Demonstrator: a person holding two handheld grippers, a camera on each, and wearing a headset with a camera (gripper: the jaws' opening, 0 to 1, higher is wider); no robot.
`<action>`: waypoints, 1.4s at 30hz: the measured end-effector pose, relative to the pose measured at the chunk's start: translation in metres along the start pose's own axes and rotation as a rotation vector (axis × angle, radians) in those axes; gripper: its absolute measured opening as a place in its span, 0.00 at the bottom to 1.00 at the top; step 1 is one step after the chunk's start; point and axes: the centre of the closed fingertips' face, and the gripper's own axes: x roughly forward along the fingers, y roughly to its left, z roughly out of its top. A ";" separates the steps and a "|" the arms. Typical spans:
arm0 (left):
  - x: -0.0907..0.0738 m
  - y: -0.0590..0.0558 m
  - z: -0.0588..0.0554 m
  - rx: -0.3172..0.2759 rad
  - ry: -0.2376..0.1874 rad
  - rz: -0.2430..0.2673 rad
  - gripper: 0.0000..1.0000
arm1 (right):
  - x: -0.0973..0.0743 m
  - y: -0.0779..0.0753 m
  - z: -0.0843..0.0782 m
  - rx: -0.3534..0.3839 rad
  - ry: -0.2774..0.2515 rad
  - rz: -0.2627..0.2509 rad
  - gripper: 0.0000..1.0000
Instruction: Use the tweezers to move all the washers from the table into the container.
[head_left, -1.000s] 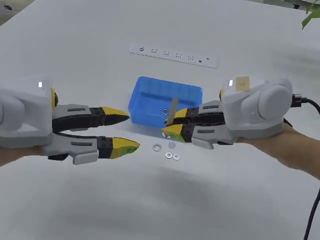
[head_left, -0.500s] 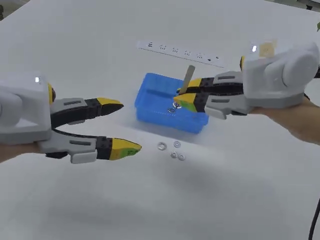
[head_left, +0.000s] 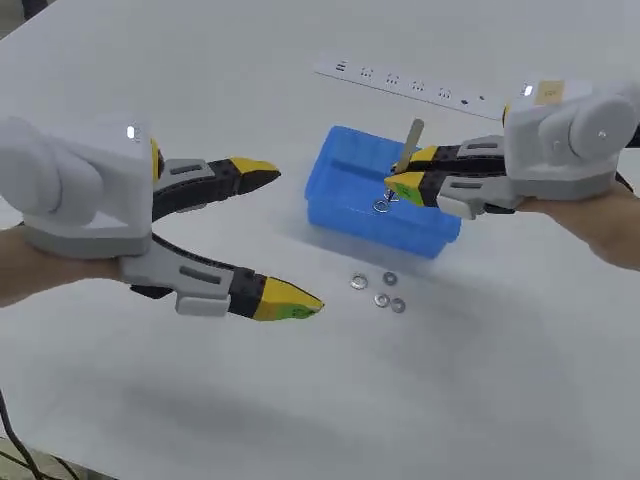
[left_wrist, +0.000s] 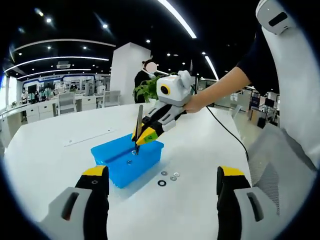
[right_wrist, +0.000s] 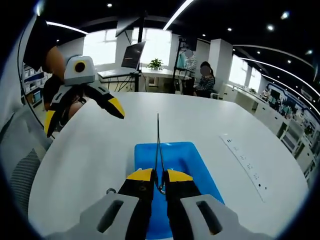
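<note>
right gripper (head_left: 400, 188) clamped on tweezers (head_left: 410, 145), tips over blue container (head_left: 350, 215) center right in head view, one washer (head_left: 381, 206) at the tips. four loose washers (head_left: 380, 292) on table (head_left: 200, 400) just below container. left gripper (head_left: 295, 238) at frame left, jaws spread wide, holding nothing.

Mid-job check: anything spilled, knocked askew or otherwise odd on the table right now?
Nothing stands out. The blue container sits flat. The right tool holds the tweezers over it with a washer at their tips. Four washers lie clustered on the table beside it. The left tool hangs open, apart.
</note>
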 end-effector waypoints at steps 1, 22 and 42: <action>0.000 0.000 -0.001 -0.006 0.000 -0.002 0.96 | 0.002 0.000 -0.004 -0.004 0.009 -0.001 0.09; -0.008 -0.004 -0.013 -0.013 0.050 -0.014 0.99 | 0.015 -0.001 -0.022 0.000 0.026 0.003 0.09; 0.002 0.009 0.003 0.023 0.044 -0.017 0.99 | 0.006 -0.005 -0.009 -0.024 0.027 -0.020 0.08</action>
